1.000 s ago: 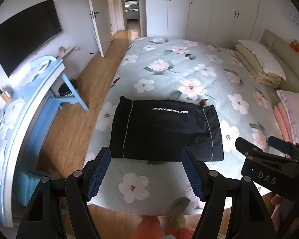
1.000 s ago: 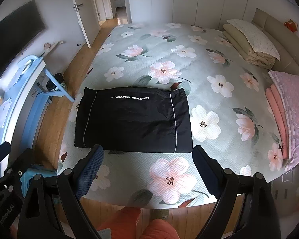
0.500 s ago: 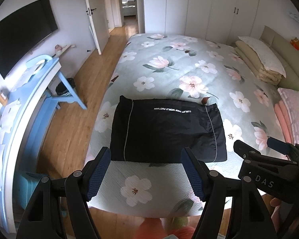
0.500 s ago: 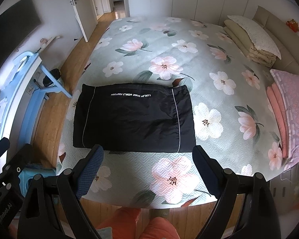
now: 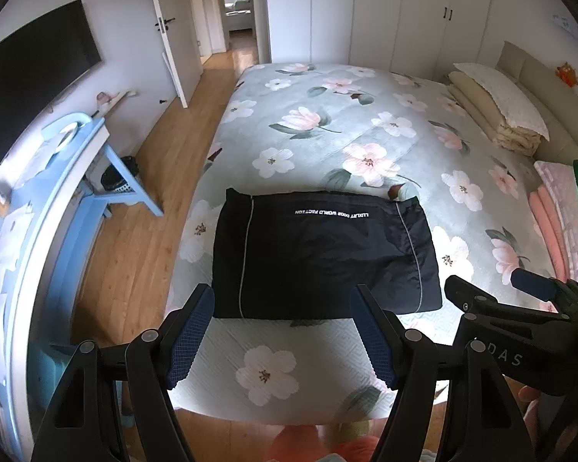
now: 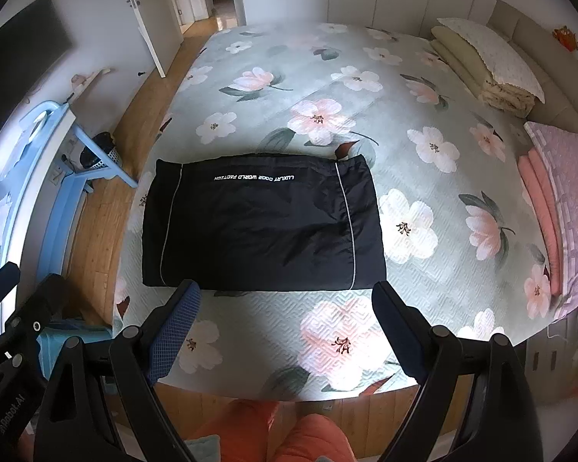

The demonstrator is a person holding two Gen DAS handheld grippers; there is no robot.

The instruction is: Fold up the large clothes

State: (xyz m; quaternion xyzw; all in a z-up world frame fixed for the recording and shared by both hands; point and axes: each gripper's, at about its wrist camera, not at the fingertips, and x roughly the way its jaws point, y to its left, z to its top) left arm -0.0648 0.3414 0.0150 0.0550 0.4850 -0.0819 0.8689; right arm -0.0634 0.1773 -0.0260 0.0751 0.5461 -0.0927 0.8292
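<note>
Blue-padded fingers [image 5: 190, 337] of the left gripper [image 5: 279, 335] are spread wide, and nothing is held between them. The right gripper [image 6: 285, 331] is likewise held wide open and empty above the near edge of the bed [image 6: 424, 300]. Just beyond both grippers, a black garment [image 6: 262, 227] is laid flat on the bed as a folded rectangle, near the bed's left side, with white lettering along its far edge. Farther along the bed's right side, pink blankets [image 6: 558, 208] are stacked, then cream bedding [image 6: 489, 61]. Beyond the bed's far end, white wardrobes [image 5: 366, 11] are seen.
</note>
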